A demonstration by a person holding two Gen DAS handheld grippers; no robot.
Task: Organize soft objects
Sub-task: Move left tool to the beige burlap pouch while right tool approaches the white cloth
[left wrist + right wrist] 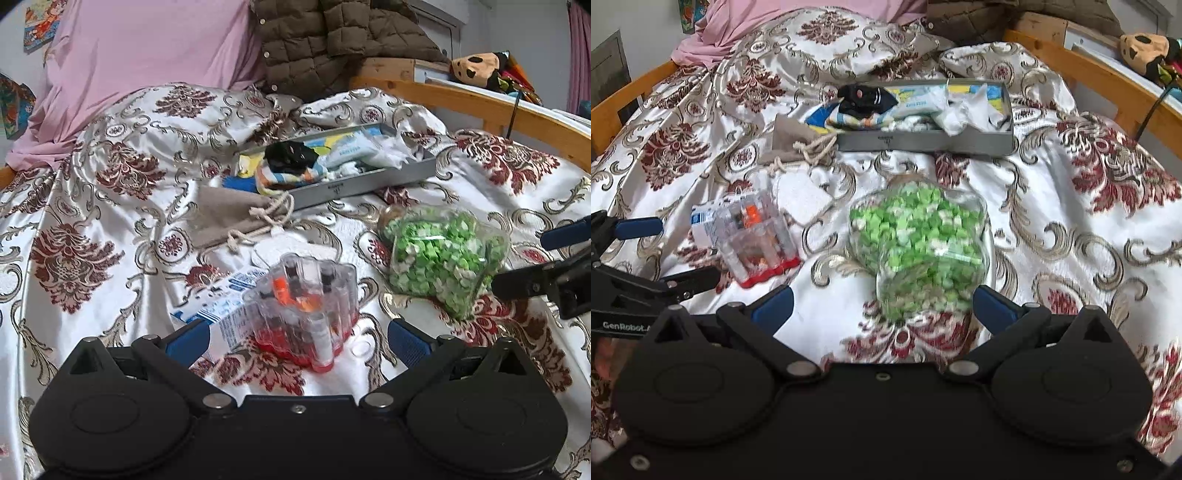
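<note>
Soft objects heaped in the grey tray [925, 142] at the far middle of the patterned bedspread [1071, 221]: a black fabric piece [862, 98], striped cloth [857, 121], white wipe packet [919, 103] and crumpled white tissue [964, 114]. Just left of the tray, touching its corner, a beige drawstring pouch [790, 142]. Nearer than the tray, a clear bag of green paper stars [919, 251]; left of that bag, a clear case with a red base [757, 243] resting on a blue-and-white packet [700, 218].

Left gripper [297, 338]: jaws spread wide, holding nothing, blue fingertips either side of the clear case [310, 306] without touching it. Right gripper [882, 304]: jaws equally wide, empty, flanking the near end of the star bag, contact not clear through motion blur.

Hard to read: contents of the clear case, blurred. Print on the packets illegible. Beyond the tray, a brown quilted jacket [332, 40] cut off by the frame top; a plush toy [476, 68] partly hidden past the wooden bed rail [480, 107].
</note>
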